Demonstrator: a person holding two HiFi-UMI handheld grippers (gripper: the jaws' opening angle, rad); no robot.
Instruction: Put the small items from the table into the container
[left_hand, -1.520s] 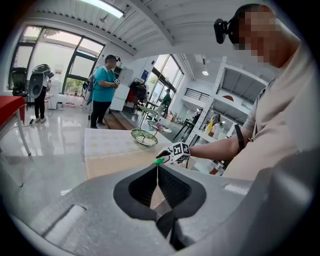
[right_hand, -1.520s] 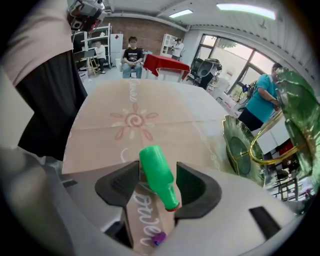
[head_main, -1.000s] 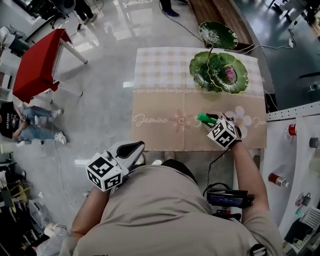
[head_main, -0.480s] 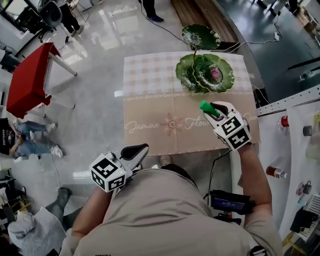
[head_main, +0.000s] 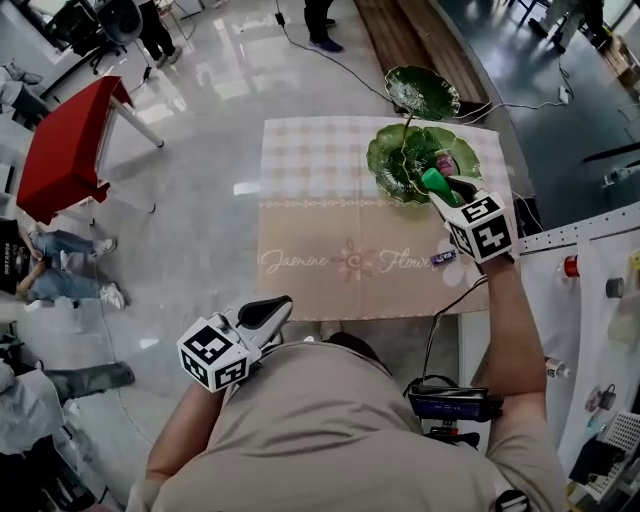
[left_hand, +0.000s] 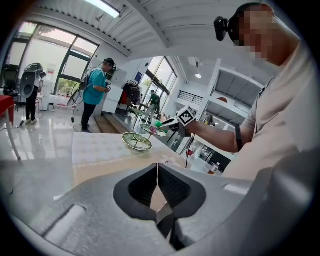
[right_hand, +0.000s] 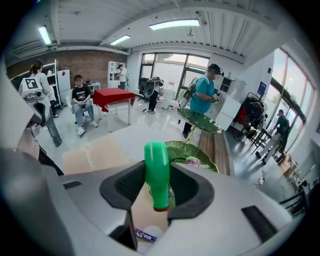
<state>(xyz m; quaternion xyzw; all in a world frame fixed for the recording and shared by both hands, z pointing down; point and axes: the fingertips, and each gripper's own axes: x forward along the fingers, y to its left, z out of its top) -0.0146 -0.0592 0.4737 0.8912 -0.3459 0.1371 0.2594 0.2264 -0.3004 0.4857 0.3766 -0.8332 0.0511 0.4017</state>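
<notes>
Right gripper view has the right gripper (right_hand: 158, 194) clamped on the green bottle (right_hand: 157, 170), which points lengthwise at the leaf dish (right_hand: 176, 149) just ahead.

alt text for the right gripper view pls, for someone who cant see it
The right hand-held gripper grips a small green bottle between its jaws, held in the air near a green leaf-shaped dish with a pink item in it. Below lie a beige tablecloth and a small purple wrapper; people and a red table fill the room behind.
</notes>
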